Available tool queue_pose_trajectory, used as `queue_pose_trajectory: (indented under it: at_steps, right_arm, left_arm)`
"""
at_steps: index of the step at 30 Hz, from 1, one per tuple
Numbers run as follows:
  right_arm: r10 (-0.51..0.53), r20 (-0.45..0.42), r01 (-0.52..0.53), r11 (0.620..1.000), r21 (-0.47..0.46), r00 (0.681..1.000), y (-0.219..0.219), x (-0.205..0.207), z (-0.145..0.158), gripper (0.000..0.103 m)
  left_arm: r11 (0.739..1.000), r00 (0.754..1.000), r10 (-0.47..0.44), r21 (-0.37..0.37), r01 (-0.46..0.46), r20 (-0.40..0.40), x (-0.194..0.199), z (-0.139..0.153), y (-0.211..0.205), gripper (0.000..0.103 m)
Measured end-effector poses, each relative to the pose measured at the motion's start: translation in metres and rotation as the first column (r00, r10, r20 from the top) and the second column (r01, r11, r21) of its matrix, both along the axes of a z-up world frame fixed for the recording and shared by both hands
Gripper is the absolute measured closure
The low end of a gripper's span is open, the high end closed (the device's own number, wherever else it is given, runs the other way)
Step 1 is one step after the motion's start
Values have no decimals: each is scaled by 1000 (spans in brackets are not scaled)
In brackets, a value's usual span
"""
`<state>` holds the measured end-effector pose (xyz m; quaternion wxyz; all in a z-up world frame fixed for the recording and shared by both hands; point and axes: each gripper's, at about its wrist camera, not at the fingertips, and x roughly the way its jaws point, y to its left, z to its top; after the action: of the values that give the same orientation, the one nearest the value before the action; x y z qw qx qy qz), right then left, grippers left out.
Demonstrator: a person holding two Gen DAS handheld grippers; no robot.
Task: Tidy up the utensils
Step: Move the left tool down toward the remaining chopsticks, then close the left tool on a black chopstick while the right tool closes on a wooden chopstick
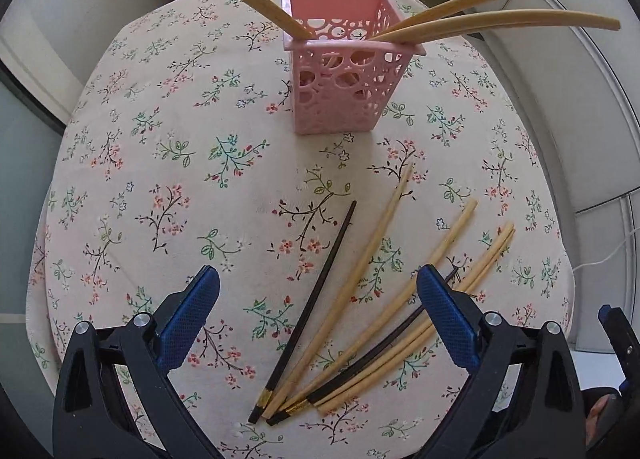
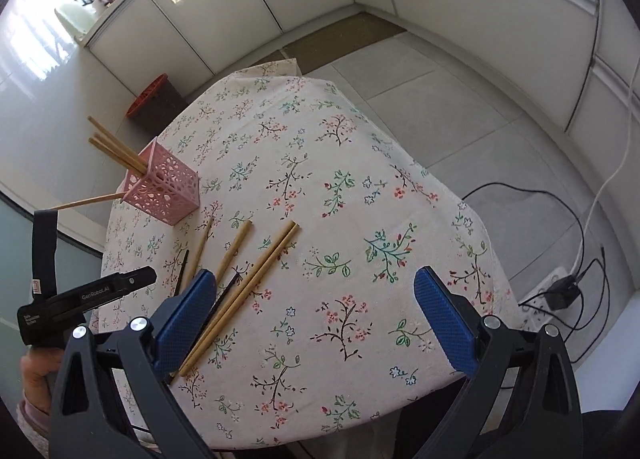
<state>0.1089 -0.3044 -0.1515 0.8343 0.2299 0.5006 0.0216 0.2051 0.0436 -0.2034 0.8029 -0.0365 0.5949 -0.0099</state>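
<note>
A floral tablecloth (image 1: 160, 179) covered the small table, the largest surface in both wrist views, and served as the ground for everything else. Taking the pink perforated holder (image 1: 340, 75) as landmark: it stood upright on the cloth toward the far side in the left wrist view, and near the far left edge of the cloth (image 2: 360, 199) in the right wrist view, where it appears as a small pink basket (image 2: 162, 191). Three pale bamboo chopsticks (image 1: 500, 23) leaned out of the holder, two from its right corner and one from its left. On the near side of the holder, well apart from it, loose chopsticks lay fanned on the cloth with their butt ends converging toward the camera: four pale ones (image 1: 352, 283) and two dark ones with gold bands (image 1: 316, 299). The left gripper (image 1: 320, 323) hovered above this fan with its blue-padded fingers (image 1: 192, 319) spread wide and nothing between them; the right pad overlapped the pale sticks in the picture, though contact cannot be told. The right gripper (image 2: 316, 323) was likewise spread and held nothing, positioned over bare cloth to the right of the fan (image 2: 240, 291).
</note>
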Motion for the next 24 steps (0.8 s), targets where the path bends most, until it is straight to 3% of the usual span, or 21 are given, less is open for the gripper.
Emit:
queue_pose_trajectory:
  at_steps: [4, 6, 11, 13, 19, 22, 24]
  right_arm:
    - [-24, -37, 25, 1000, 19, 999, -6, 1, -8, 7]
    - [-38, -49, 40, 999, 22, 998, -9, 2, -10, 7]
    - [-51, -87, 55, 997, 47, 995, -15, 5, -18, 7]
    - [-47, -89, 52, 997, 54, 995, -16, 6, -19, 7]
    - [12, -105, 3, 990, 138, 994, -4, 12, -22, 7]
    - [33, -113, -13, 985, 174, 993, 9, 19, -22, 7]
    - [50, -109, -26, 977, 210, 993, 19, 26, -20, 7]
  left_arm:
    - [1000, 999, 21, -21, -22, -44, 12, -16, -1, 33]
    - [999, 998, 6, -37, -8, -56, 15, -20, -5, 39]
    - [1000, 1000, -18, -18, 17, -16, 20, -18, -16, 57]
    - [1000, 1000, -16, -14, 15, -20, 23, -20, -15, 71]
    - [999, 997, -12, -40, 9, -76, 32, -41, -7, 82]
    - [1000, 997, -31, -2, 31, -72, 33, -43, -9, 94]
    - [998, 997, -53, 30, 55, -58, 33, -44, -13, 96]
